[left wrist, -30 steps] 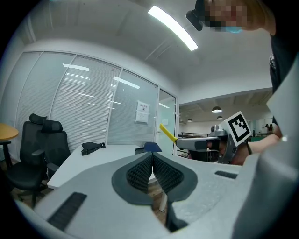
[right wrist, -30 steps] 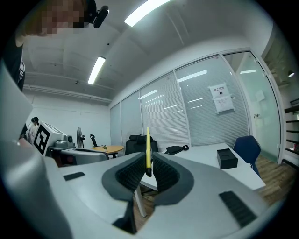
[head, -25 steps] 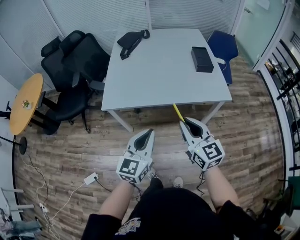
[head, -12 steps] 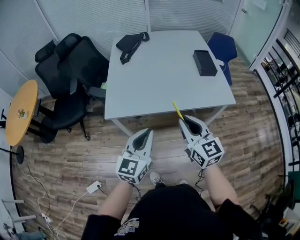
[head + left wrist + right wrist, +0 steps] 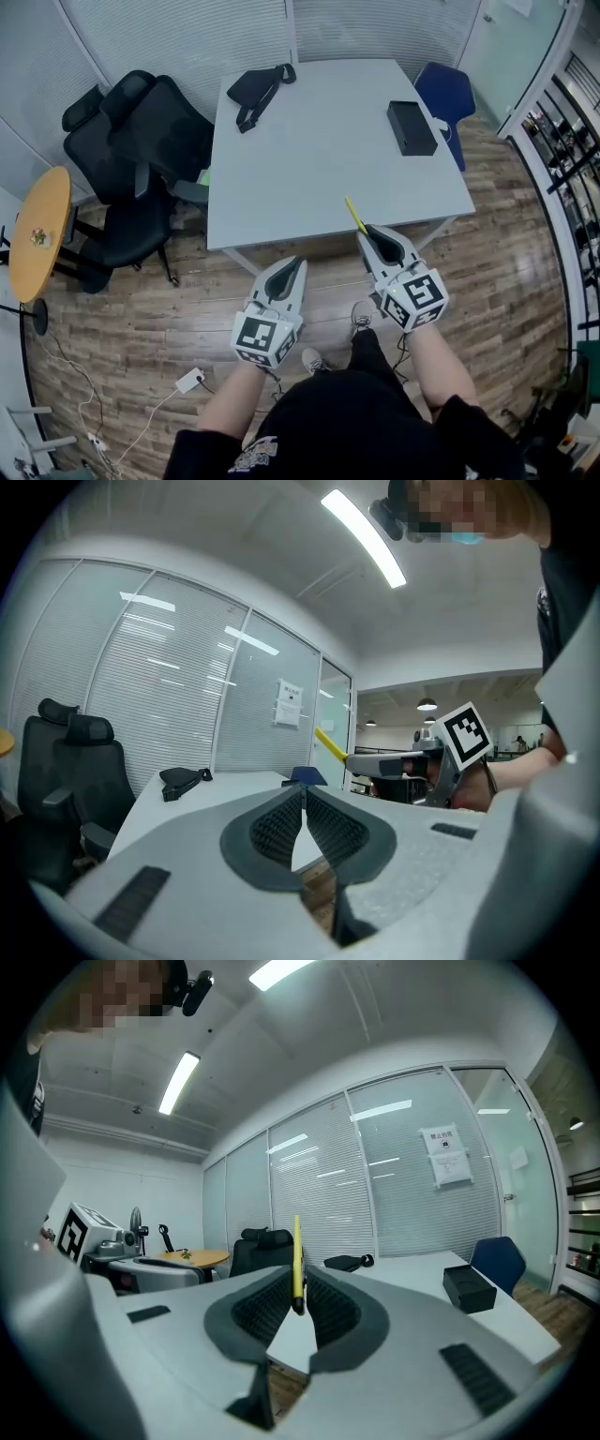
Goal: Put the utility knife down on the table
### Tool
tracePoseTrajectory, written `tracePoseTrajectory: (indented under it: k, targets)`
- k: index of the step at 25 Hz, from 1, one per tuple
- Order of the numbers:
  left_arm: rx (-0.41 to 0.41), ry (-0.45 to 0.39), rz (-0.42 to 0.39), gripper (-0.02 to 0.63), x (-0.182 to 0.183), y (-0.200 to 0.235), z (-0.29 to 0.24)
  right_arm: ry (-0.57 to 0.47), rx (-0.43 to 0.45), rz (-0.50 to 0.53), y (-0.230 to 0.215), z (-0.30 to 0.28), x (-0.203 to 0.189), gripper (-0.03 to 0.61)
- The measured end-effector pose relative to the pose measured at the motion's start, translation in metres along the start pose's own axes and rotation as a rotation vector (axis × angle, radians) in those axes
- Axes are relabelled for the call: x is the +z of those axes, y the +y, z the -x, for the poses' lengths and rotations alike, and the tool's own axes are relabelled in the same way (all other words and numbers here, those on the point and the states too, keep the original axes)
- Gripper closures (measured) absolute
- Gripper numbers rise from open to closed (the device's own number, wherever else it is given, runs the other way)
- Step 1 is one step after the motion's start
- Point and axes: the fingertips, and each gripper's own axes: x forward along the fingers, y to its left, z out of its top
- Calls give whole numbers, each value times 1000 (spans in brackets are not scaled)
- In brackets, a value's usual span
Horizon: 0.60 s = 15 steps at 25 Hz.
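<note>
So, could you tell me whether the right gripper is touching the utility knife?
Touching: in the right gripper view, the right gripper has its jaws clamped on the utility knife.

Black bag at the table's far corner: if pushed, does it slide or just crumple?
Probably floppy: the bag lies slumped and uneven, so a push would likely crumple it before it slides. Its strap trails loose on the table and may drag or snag. It lies low, so rolling or tipping seems unlikely.
</note>
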Motion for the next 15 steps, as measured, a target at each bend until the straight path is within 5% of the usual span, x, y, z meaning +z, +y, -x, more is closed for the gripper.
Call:
tracePoseTrajectory:
  k: [15]
  targets:
    - [108, 22, 4, 607, 8, 22, -119, 21, 110, -32, -117, -76, 2, 526]
